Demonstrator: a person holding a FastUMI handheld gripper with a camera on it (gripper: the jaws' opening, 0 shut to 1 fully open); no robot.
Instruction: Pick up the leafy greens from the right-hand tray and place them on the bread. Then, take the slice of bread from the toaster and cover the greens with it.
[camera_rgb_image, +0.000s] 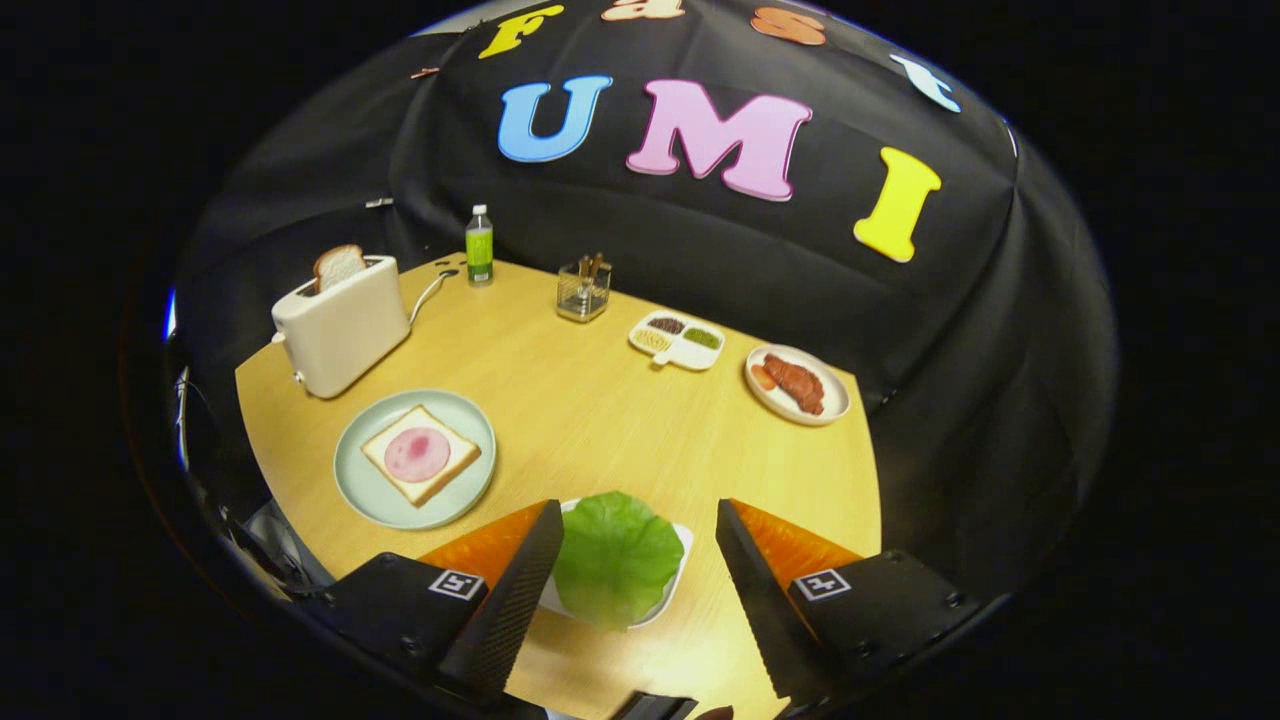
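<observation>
Fingers of the gripper (633, 560) are standing wide apart and holding nothing, flanking a lettuce leaf (617, 558) that is lying between them on a small white tray (680, 560). Whether the fingertips are touching the tray or hovering above it cannot be told. The leaf is covering most of the tray and overhanging its near edge, and the finger on the left is cutting off the tray's left side. Judged by its look, the leaf is light, thin and limp, likely to fold, tear or slip under a hard pinch; a gentle pinch across its raised, ruffled middle is looking the safest hold.

Beyond the fingers and to the left, a pale green plate (365, 490) is carrying a bread slice (445, 470) topped with a round of ham (417, 454): this is where the leaf is going. Behind the plate, a cream toaster (340, 330) is holding a second bread slice (338, 266), with only its upper part showing above the slot.

Farther back on the wooden table (590, 410) are standing a green-labelled bottle (480, 246) and a clear holder (584, 290) whose contents are too small to make out. To the right, a divided condiment dish (678, 340) and a plate of reddish meat (797, 384) are sitting well apart from the work area.
</observation>
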